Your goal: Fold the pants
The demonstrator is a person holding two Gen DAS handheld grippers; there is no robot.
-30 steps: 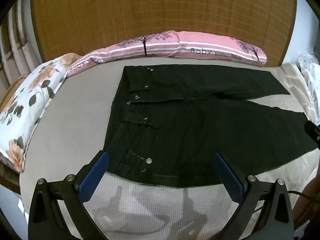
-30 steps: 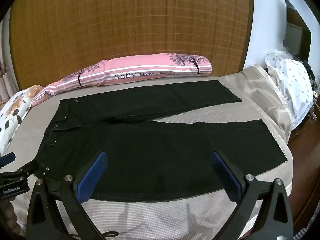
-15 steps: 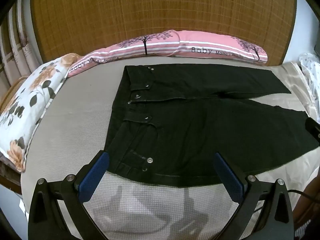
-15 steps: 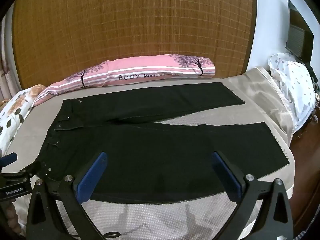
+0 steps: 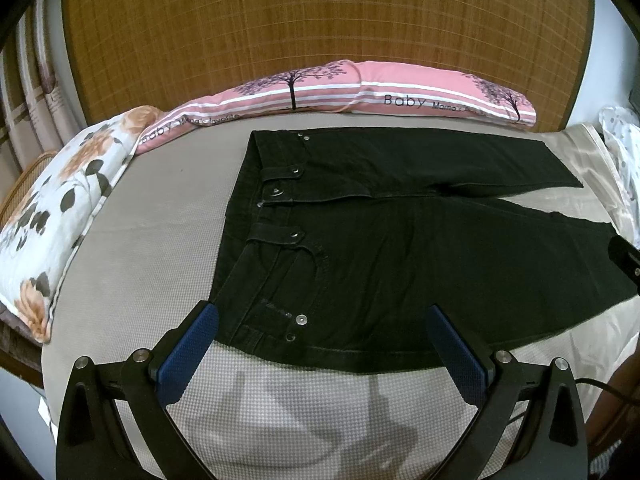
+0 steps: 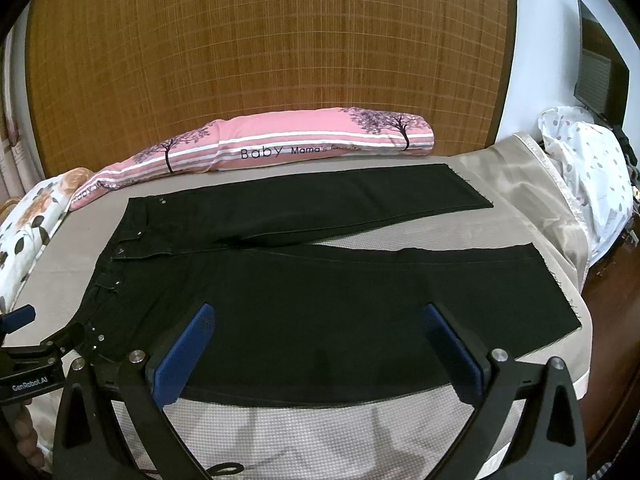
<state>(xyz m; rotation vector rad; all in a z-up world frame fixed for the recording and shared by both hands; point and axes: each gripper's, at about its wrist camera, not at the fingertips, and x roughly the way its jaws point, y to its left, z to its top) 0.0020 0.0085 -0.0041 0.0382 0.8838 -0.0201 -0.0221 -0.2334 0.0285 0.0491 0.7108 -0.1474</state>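
Right wrist view alone shows pants [image 6: 320,300] hems and left gripper [image 6: 48,344].

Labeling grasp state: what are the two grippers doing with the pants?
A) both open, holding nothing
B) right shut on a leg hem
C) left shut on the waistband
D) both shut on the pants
A: the left gripper and right gripper both stand wide open above the near edge of the flat pants.

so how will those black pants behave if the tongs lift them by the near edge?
The black pants look like denim lying flat, so probably floppy: the lifted edge should drape. Rivets and thick seams at the waistband suggest that end is heavier. The textured bed cover may resist sliding.
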